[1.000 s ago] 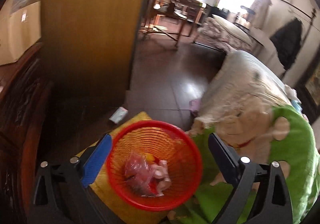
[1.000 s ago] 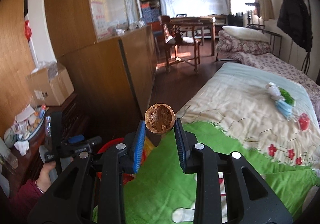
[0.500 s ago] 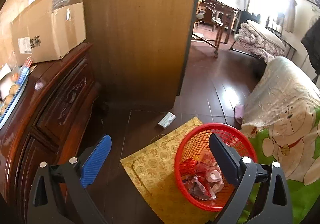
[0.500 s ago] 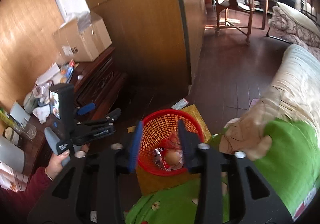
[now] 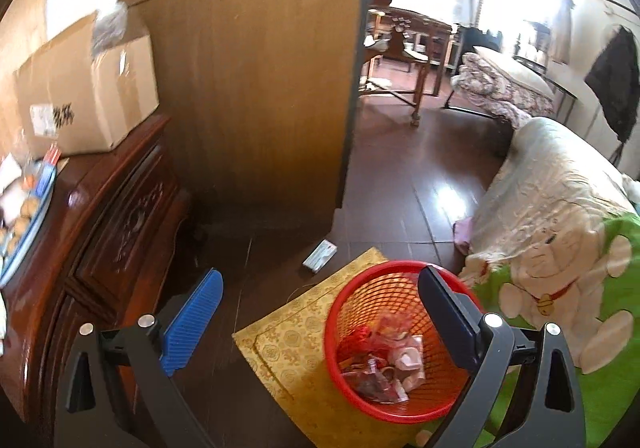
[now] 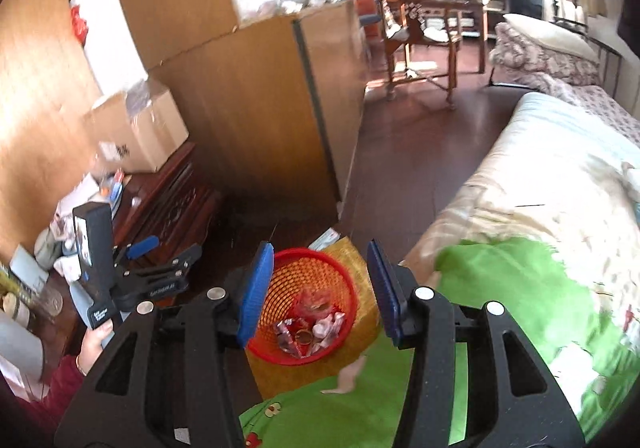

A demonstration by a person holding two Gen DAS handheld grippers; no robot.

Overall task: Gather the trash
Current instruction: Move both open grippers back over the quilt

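A red mesh basket (image 5: 348, 304) stands on a yellow patterned box (image 5: 288, 340) beside the bed. It holds wrappers and a walnut shell (image 6: 305, 336). The basket also shows in the right wrist view (image 6: 296, 276). My right gripper (image 6: 318, 288) is open and empty, held above the basket. My left gripper (image 5: 320, 312) is open and empty, to the left of the basket; it also shows in the right wrist view (image 6: 160, 264), held over the dark wooden dresser.
A dark wooden dresser (image 5: 100, 216) with a cardboard box (image 5: 88, 88) stands at left. A tall wooden cabinet (image 5: 256, 88) is behind. A small white packet (image 5: 319, 255) lies on the floor. The bed with a green blanket (image 6: 500, 308) is at right.
My right gripper swung from over the bed to above the basket, opened, and the walnut shell dropped into the basket. My left gripper moved left, away from the basket.
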